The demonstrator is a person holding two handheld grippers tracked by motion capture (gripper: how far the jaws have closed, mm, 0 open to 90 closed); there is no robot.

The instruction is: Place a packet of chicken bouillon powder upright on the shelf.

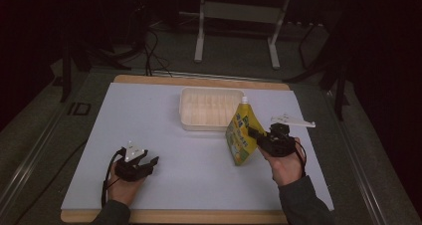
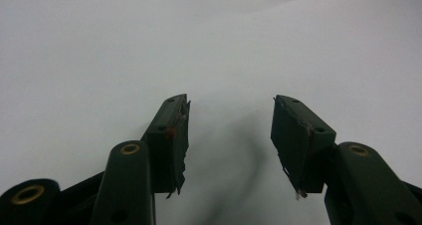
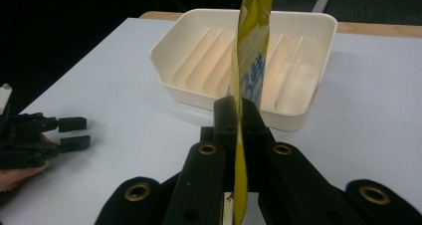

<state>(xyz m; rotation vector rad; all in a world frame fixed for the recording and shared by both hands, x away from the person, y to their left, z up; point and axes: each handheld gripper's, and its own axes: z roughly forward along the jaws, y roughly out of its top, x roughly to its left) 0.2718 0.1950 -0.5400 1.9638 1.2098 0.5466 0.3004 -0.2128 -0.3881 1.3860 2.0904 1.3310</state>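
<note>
A yellow spouted pouch [image 1: 241, 132] with a white cap stands upright on the pale blue mat, just in front of the white ribbed tray [image 1: 191, 114]. My right gripper [image 1: 257, 133] is shut on the pouch's right edge; in the right gripper view the thin yellow pouch [image 3: 249, 60] runs edge-on between the closed jaws, with the tray [image 3: 174, 46] right behind it. My left gripper [image 1: 149, 160] rests near the mat's front left, open and empty. In the left gripper view its jaws stand wide apart over the bare mat [image 2: 149, 46], the left gripper [image 2: 230, 114] holding nothing.
A white flat plastic piece [image 1: 292, 120] lies on the mat to the right of the pouch. The mat [image 1: 149, 115] lies on a wooden board [image 1: 199, 80]. Dark floor, cables and a white stand's legs [image 1: 200, 41] lie beyond the far edge.
</note>
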